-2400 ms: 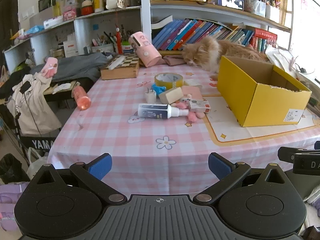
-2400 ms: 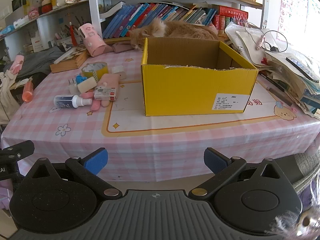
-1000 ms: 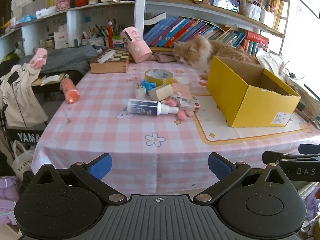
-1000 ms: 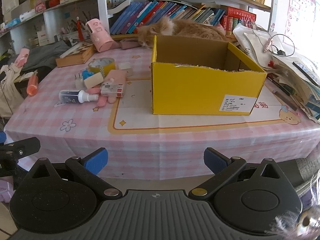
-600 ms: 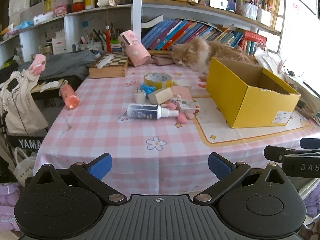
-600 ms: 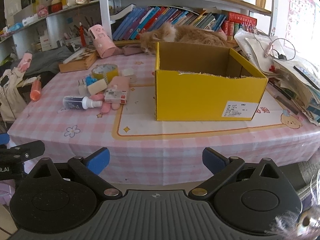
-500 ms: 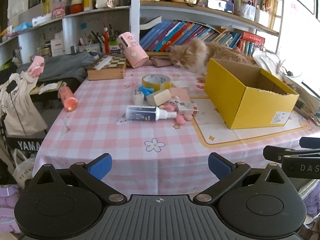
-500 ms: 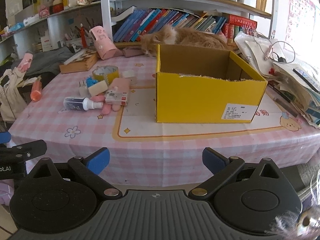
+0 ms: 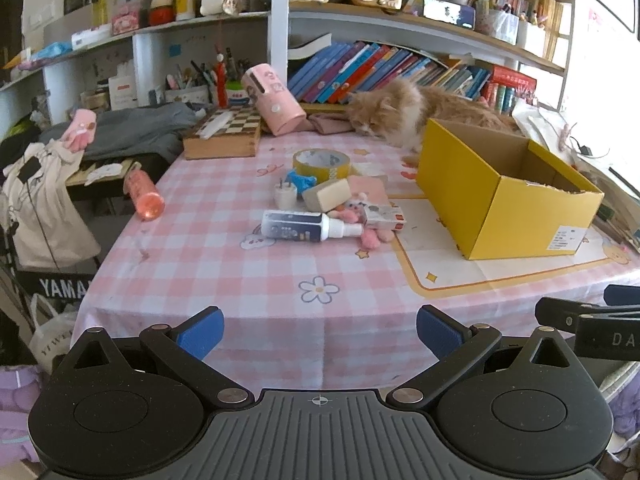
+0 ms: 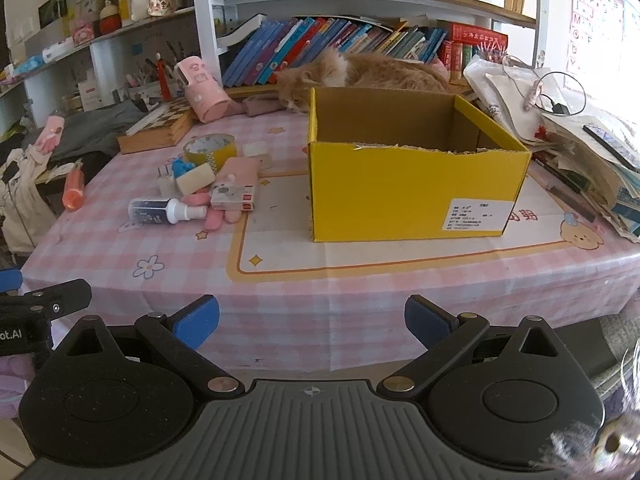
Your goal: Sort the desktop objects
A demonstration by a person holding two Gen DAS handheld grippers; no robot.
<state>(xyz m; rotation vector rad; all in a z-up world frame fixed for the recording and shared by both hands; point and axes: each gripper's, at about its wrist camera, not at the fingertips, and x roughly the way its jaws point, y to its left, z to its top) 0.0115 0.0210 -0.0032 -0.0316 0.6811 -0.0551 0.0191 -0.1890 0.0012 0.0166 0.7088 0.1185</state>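
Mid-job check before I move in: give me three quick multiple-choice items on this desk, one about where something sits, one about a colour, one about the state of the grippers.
1. Where does the spray bottle lie?
A. inside the box
B. on the tablecloth, left of the box
C. on the shelf

2. What colour is the outside of the cardboard box?
A. yellow
B. blue
C. white

3. How do the left gripper and right gripper stand?
A. both shut on items
B. left shut on the tape roll
C. both open, holding nothing

Answers:
1 B: it lies on its side on the pink checked cloth among the small items, apart from the box.
2 A: its outer walls are yellow, the inside brown.
3 C: each pair of blue pads stands wide apart short of the table edge.
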